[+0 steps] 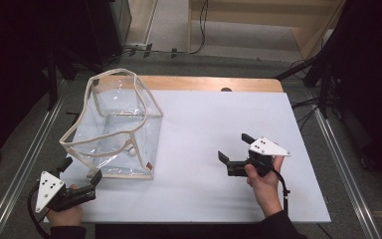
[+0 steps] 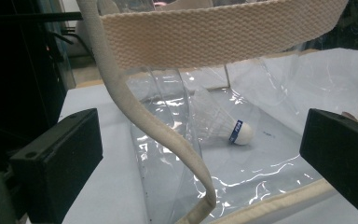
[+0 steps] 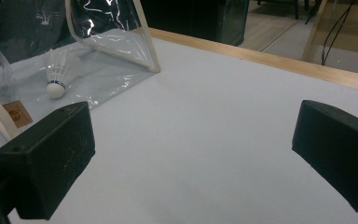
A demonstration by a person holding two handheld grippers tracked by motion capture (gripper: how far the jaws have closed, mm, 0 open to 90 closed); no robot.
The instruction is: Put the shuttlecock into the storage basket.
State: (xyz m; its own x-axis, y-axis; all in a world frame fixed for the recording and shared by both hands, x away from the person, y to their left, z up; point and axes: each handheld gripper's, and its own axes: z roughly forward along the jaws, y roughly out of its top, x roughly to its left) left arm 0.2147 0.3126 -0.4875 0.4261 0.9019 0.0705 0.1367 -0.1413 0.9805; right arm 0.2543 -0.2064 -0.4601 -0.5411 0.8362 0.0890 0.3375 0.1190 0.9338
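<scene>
Revealing shuttlecock [image 2: 223, 126] (inside bag [image 2: 261, 172]).

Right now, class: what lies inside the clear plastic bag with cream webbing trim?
A white feather shuttlecock with a blue band lies on its side on the floor of the clear plastic bag. Glare hides part of that floor.
</scene>
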